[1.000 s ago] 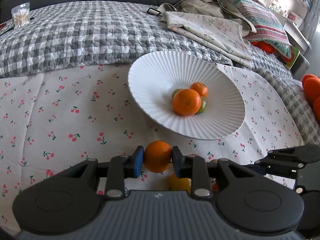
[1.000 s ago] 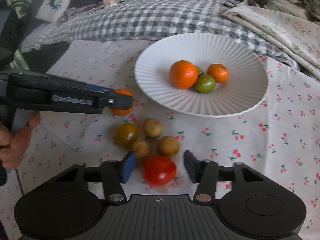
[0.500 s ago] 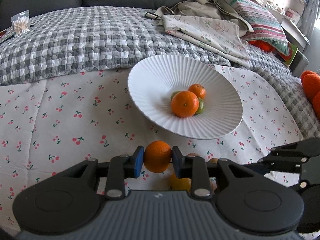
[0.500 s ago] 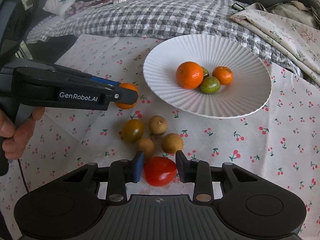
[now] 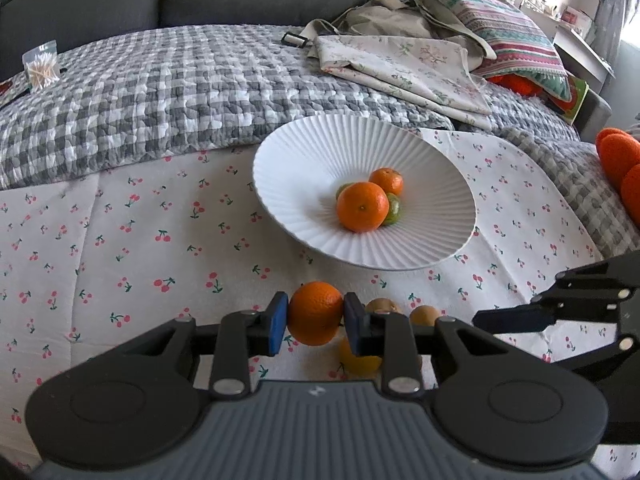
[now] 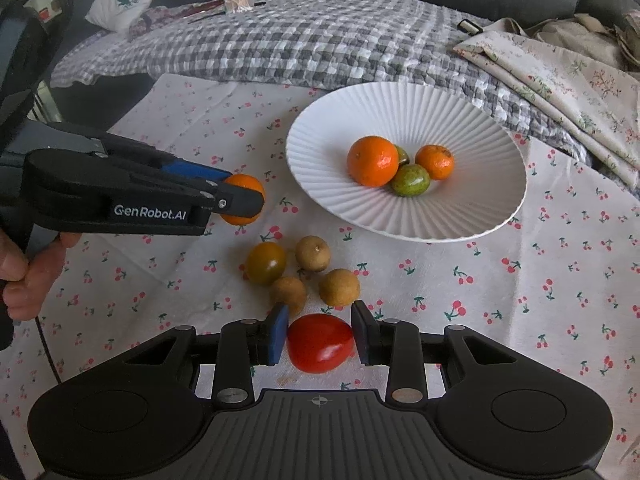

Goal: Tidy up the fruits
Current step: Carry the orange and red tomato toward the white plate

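Left wrist view: the left hand-held gripper (image 5: 316, 318) clamps a small orange (image 5: 315, 312) just short of the ribbed white plate (image 5: 304, 152); it should be carried over the rim and lowered gently beside the fruit there. Right wrist view: the right hand-held gripper (image 6: 319, 336) grips a red tomato (image 6: 320, 343) near the brown fruits (image 6: 313, 254), so a light squeeze is wise

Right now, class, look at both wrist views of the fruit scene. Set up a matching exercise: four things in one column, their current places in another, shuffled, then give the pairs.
Things:
1. red tomato
2. small orange
3. green fruit
4. brown round fruits

Places:
A. in the white plate
B. between the left gripper fingers
C. loose on the cherry cloth
D. between the right gripper fingers

Pairs: 1-D, 2-B, 3-A, 4-C
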A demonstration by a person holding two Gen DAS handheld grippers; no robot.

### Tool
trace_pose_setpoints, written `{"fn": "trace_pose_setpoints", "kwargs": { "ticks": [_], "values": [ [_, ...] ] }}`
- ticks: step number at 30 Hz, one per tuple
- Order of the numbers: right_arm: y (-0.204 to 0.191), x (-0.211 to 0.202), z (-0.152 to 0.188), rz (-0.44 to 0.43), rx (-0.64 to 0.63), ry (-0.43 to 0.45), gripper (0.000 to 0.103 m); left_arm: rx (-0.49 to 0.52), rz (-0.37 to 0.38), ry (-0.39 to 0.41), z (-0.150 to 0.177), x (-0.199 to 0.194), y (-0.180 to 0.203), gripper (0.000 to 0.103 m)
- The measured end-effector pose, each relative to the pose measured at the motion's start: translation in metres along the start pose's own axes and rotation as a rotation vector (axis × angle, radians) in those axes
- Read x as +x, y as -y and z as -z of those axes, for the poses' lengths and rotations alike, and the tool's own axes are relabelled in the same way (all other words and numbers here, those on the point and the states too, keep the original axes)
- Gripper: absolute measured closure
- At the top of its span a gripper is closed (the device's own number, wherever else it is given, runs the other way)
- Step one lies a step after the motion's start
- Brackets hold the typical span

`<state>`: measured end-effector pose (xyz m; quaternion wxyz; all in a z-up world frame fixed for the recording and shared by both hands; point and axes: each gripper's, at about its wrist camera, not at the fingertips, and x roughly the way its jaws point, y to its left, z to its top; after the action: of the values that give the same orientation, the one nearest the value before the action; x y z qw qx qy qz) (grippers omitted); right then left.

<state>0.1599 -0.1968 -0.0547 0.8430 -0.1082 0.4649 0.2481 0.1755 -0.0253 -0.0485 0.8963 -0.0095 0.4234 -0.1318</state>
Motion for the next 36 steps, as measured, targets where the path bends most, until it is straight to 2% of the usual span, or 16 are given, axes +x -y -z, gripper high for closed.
{"fn": "trace_pose_setpoints", "kwargs": {
  "ticks": [7,18,27,36],
  "values": [
    [-0.001,-0.02,-0.002,0.007,0.001,0.04,0.07,0.03,-0.011,0.023,-0.001,-0.009,0.004,0.075],
    [0.01,-0.039,-0.01,0.018,0.038,0.103,0.07,0.005,0.012,0.078,-0.009,-0.017,0.006,0.075],
    [0.024,-0.045,-0.024,0.042,0.083,0.159,0.07,-0.037,0.023,0.112,-0.025,-0.009,0.001,0.075],
    [0.049,-0.031,-0.04,0.095,0.161,0.19,0.07,-0.073,0.02,0.133,-0.044,0.01,-0.003,0.075]
  ]
}}
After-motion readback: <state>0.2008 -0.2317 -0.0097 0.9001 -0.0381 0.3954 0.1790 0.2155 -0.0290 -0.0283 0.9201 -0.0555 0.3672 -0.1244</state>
